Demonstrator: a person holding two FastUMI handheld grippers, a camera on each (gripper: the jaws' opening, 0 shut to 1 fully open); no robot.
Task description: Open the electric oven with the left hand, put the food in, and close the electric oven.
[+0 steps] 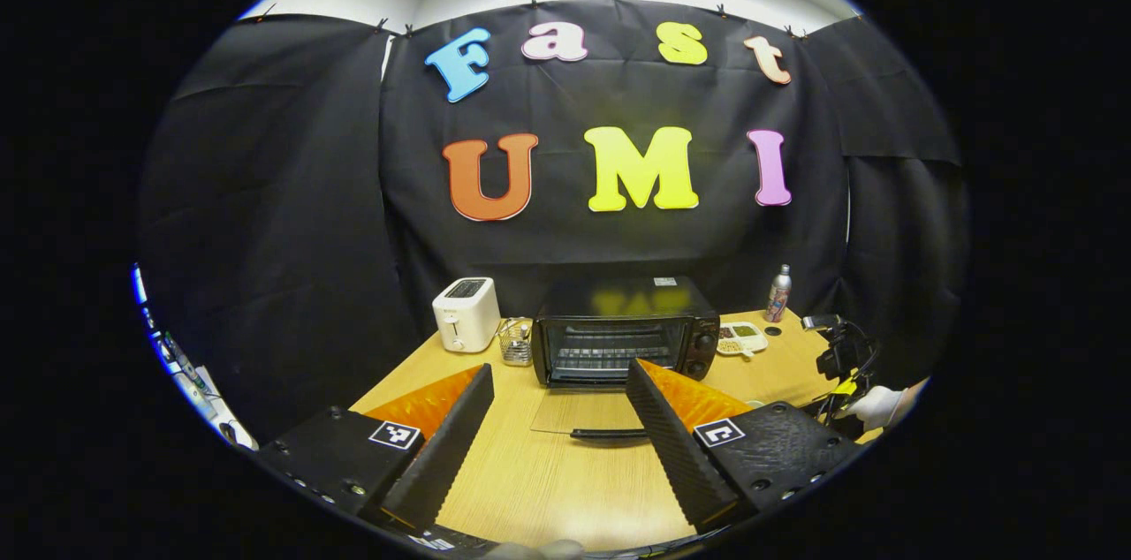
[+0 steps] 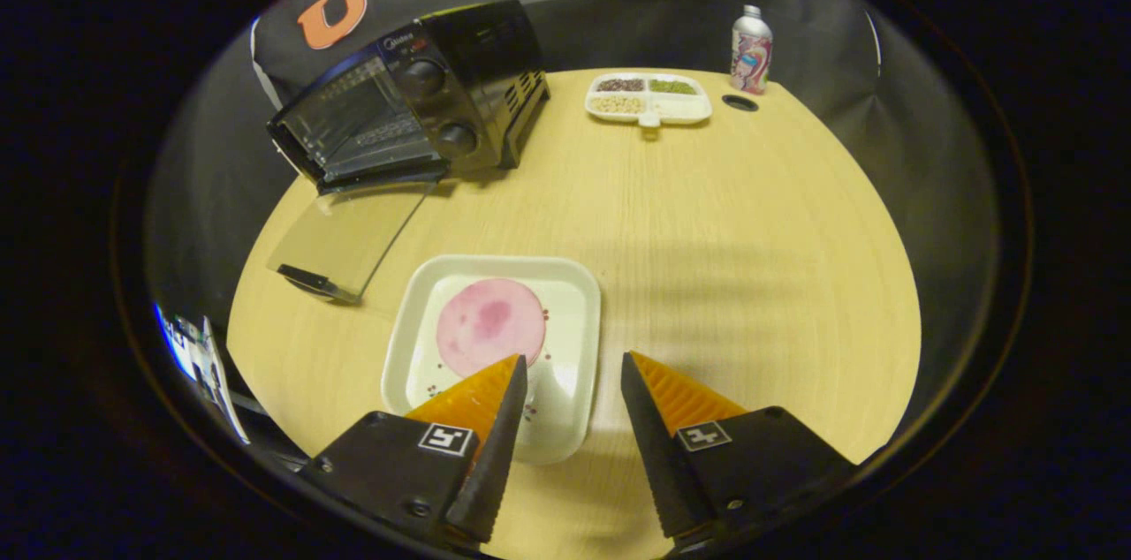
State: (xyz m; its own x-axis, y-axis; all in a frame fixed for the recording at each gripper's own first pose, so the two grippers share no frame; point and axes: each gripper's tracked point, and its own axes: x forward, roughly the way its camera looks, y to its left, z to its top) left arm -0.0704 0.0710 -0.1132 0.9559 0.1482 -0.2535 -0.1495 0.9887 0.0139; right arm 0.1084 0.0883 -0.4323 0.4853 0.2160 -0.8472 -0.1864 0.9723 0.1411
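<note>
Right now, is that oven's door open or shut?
Open: the electric oven has its glass door folded down flat on the table, handle farthest out.

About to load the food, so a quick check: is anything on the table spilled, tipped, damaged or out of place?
Nothing stands out. The oven door lies fully open flat on the table. The pink slice sits flat on its white plate. The bottle stands upright, and the divided snack tray looks unspilled.

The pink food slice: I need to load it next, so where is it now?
In the right gripper view, the pink food slice lies on the white square plate, just ahead of the right gripper, near the open oven door.
</note>
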